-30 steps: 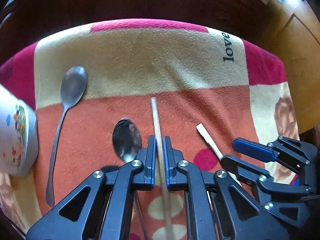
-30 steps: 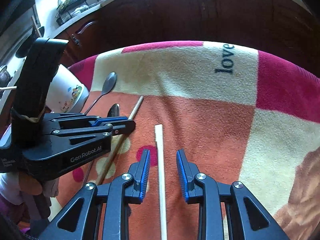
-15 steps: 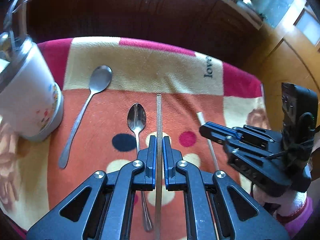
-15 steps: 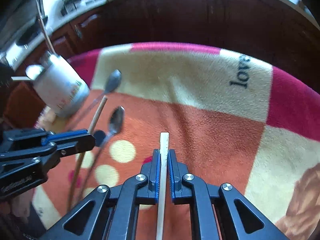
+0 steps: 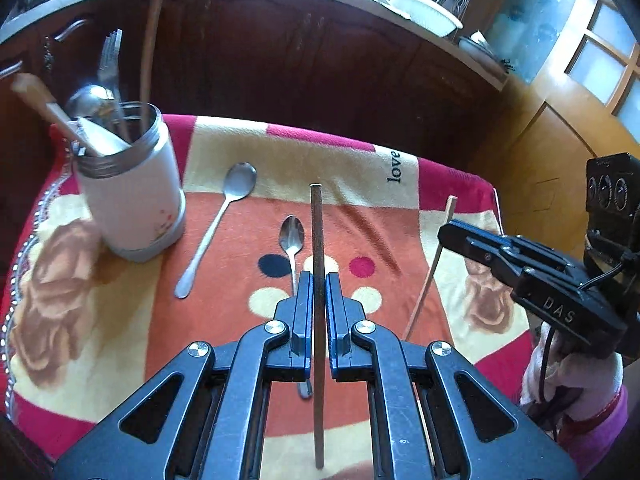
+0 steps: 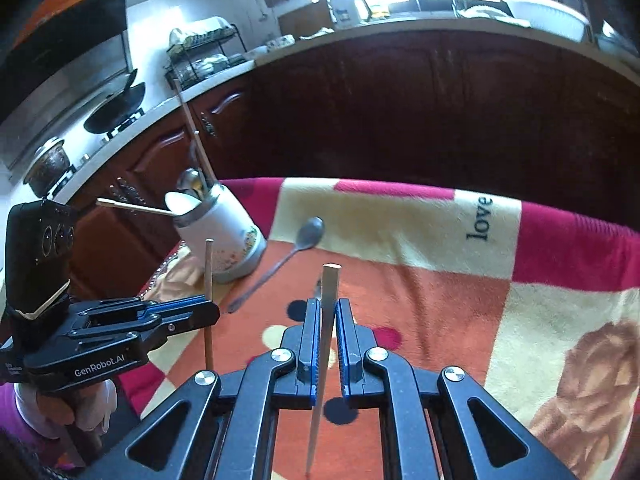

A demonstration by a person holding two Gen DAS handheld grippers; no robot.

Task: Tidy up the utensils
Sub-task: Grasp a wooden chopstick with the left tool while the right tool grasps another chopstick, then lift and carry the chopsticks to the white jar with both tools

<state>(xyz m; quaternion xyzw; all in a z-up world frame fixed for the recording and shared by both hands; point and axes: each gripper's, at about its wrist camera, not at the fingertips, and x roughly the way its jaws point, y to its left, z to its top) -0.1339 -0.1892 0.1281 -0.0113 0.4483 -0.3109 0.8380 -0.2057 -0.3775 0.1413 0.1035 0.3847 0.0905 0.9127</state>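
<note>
left claw [image 5: 319, 280] clamped on brown chopstick [image 5: 317, 232], lifted above blanket [image 5: 120, 340]. right claw [image 6: 329, 308] clamped on pale chopstick [image 6: 329, 292] (also off blanket). white cup [image 5: 132, 204] at blanket's left, holding fork, spoon, chopsticks. two spoons on blanket: long spoon [image 5: 218, 228] near cup, short spoon [image 5: 292, 236] beside brown chopstick.

Home kitchen, stove [image 6: 116, 120] with wok, dish rack [image 6: 204, 56], dark wooden cabinets [image 6: 400, 112]

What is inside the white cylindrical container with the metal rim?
The white cylindrical container with the metal rim holds a metal fork, a shiny spoon, a long brown chopstick and a wooden-handled utensil. Its wall hides their lower ends.
</note>
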